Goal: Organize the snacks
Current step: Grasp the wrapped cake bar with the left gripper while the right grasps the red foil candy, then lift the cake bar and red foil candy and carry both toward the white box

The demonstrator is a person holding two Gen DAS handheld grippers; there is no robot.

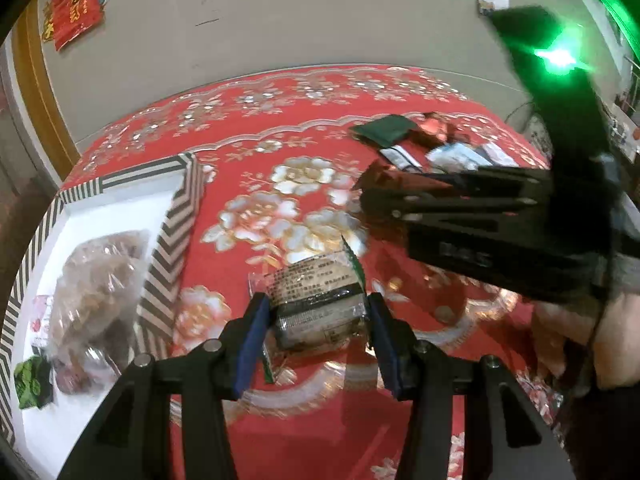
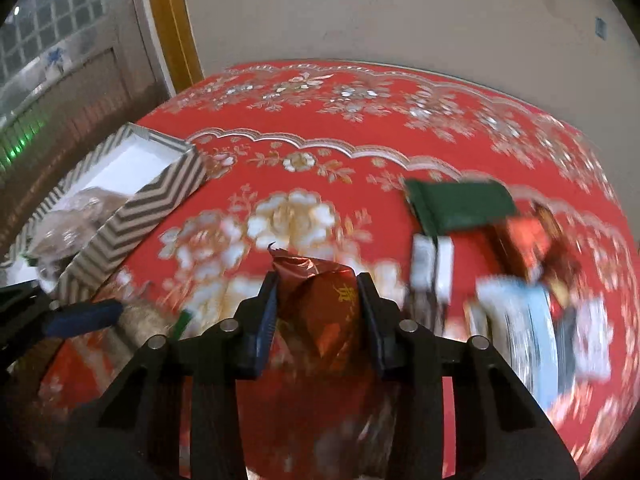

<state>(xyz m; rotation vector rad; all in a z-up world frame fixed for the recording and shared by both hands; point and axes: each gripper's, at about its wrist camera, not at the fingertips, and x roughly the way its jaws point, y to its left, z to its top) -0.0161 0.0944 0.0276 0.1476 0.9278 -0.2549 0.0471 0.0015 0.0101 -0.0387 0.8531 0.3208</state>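
While your left gripper [image 1: 316, 340] clamps the clear-wrapped snack [image 1: 316, 304] and your right gripper [image 2: 318, 320] pinches the red foil packet [image 2: 320, 300] above the tablecloth [image 2: 320, 140], carry both level toward the striped box [image 1: 172, 232].

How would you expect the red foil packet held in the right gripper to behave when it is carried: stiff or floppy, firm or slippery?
The red foil packet looks crinkled and creased, so it probably flexes rather than holding shape. Its glossy surface suggests that it could slip between the right gripper's pads. Its twisted top sticks up freely, so it likely weighs little.
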